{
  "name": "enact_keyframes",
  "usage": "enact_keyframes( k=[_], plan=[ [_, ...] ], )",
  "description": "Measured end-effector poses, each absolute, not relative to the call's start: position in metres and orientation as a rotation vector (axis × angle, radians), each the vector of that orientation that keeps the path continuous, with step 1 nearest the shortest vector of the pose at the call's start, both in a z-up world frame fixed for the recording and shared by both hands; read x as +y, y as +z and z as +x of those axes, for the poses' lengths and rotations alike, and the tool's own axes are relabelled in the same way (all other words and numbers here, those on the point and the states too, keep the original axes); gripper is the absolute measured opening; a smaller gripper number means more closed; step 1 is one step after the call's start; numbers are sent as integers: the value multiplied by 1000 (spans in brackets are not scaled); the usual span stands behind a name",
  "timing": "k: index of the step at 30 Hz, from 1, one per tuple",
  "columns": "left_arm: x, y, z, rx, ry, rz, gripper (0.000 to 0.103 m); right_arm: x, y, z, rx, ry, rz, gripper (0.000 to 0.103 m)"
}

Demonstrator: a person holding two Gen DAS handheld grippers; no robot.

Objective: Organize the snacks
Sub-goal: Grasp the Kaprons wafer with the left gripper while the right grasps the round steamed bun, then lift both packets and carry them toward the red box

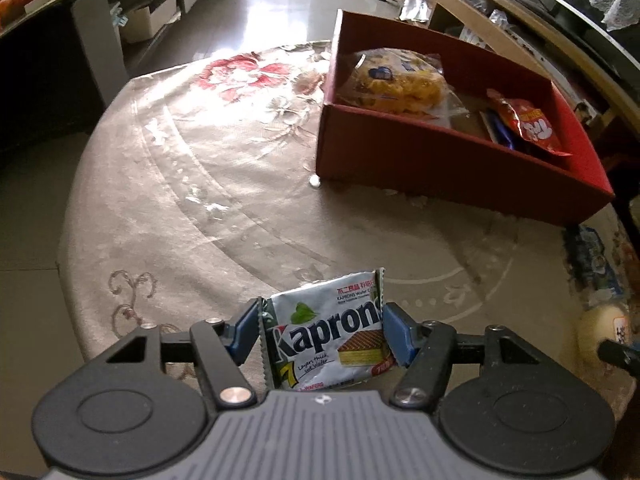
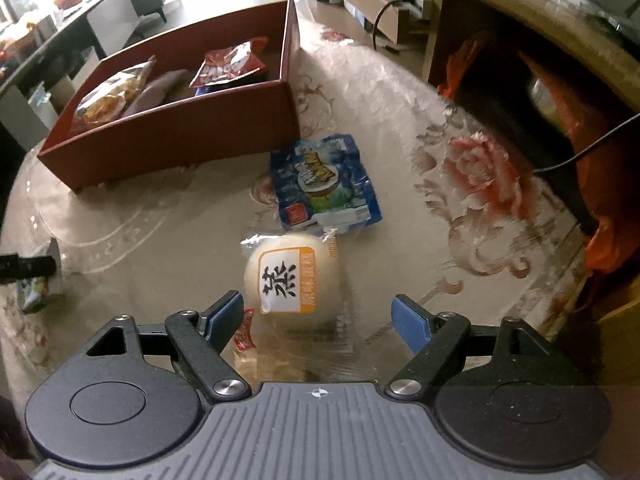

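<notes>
My left gripper [image 1: 320, 330] is shut on a silver Kaprons wafer packet [image 1: 326, 332] and holds it above the round table. The red box [image 1: 452, 168] stands ahead to the right, holding a yellow snack bag [image 1: 396, 78] and a red packet [image 1: 528, 124]. My right gripper [image 2: 318, 314] is open over a wrapped white bun [image 2: 294, 282], which lies between its fingers on the table. A blue snack packet [image 2: 324, 184] lies just beyond the bun. The red box [image 2: 176, 136] also shows in the right wrist view at upper left.
The table carries a floral cloth under clear plastic [image 1: 200, 168]. The left gripper with its packet shows at the left edge of the right wrist view [image 2: 36, 276]. A wooden cabinet [image 2: 500, 20] and cables stand at the right. Shelves and boxes [image 1: 144, 20] stand at far left.
</notes>
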State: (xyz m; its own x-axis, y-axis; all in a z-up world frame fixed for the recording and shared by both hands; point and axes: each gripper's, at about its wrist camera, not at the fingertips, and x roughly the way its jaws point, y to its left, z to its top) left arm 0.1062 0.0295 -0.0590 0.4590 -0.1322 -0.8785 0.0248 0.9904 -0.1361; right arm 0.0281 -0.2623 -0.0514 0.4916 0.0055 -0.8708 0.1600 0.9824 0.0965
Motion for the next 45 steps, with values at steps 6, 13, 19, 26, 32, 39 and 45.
enact_keyframes(
  k=[6, 13, 19, 26, 32, 39, 45],
  plan=[
    [24, -66, 107, 1115, -116, -95, 67, -259, -64, 47, 1099, -96, 218, 87],
    [29, -69, 109, 1129, -124, -121, 73, -243, -74, 56, 1118, -130, 87, 86],
    [21, -72, 108, 1122, -109, -73, 77, -232, -69, 52, 1098, -114, 20, 67],
    [21, -68, 104, 1114, -79, -75, 69, -218, -60, 48, 1061, -75, -35, 66],
    [25, -61, 100, 1095, -82, -89, 68, -206, -43, 44, 1001, -17, -40, 66],
    [21, -62, 95, 1101, -89, -62, 68, -180, -47, 51, 1006, 53, -97, 66],
    [19, -68, 95, 1114, -104, -37, 71, -165, -62, 54, 1056, 72, -138, 66]
  ],
)
